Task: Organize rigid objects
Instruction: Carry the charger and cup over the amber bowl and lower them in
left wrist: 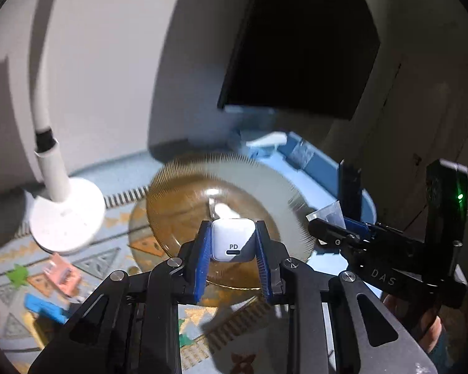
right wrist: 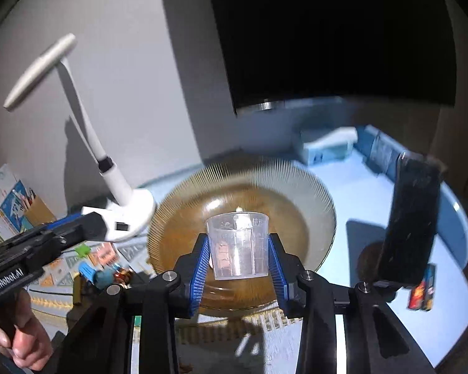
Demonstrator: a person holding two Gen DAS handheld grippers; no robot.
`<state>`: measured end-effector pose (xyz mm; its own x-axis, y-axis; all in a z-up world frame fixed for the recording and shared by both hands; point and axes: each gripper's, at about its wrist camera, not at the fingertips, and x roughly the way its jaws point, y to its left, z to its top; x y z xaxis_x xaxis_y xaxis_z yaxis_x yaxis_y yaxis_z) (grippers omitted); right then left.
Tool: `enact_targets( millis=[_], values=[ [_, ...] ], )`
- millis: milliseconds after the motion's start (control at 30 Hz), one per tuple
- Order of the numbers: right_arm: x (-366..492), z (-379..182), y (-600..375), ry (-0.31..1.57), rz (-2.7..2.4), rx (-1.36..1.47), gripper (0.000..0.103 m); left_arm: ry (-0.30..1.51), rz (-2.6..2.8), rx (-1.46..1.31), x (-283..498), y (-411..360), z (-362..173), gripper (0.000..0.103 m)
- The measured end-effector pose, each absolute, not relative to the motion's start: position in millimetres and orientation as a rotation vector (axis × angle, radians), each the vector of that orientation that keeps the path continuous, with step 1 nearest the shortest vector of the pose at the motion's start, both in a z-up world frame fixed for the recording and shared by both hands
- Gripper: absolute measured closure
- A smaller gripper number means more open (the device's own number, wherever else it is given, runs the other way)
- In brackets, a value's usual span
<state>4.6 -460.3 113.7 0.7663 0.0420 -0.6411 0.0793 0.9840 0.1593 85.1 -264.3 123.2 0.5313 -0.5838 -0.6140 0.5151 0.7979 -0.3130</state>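
My left gripper point(left wrist: 234, 233) is shut on a small white charger cube point(left wrist: 232, 243) marked PD, held above the near rim of an amber ribbed glass plate point(left wrist: 202, 193). My right gripper point(right wrist: 238, 243) is shut on a clear plastic measuring cup point(right wrist: 238, 246), held upright over the same plate point(right wrist: 290, 227). In the left wrist view the right gripper point(left wrist: 324, 229) comes in from the right with the clear cup point(left wrist: 329, 213) at its tip. In the right wrist view the left gripper point(right wrist: 93, 222) enters from the left, the white charger point(right wrist: 117, 221) in its fingers.
A white desk lamp stands left of the plate on its round base point(left wrist: 67, 215). A black monitor point(left wrist: 296, 46) hangs behind. Small pink point(left wrist: 60, 272) and blue point(left wrist: 43, 307) pieces lie on the patterned cloth. A black phone point(right wrist: 411, 221) stands at right on a blue tray point(right wrist: 461, 218). A hand point(right wrist: 18, 342) grips the left tool.
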Motion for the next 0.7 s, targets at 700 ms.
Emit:
enact_targets(
  millis=[700],
  values=[
    [36.0, 64.2, -479.2, 0.793, -0.005, 0.225, 0.067, 0.863, -0.606, 0.022, 109.7, -319.1, 61.8, 0.079]
  ],
)
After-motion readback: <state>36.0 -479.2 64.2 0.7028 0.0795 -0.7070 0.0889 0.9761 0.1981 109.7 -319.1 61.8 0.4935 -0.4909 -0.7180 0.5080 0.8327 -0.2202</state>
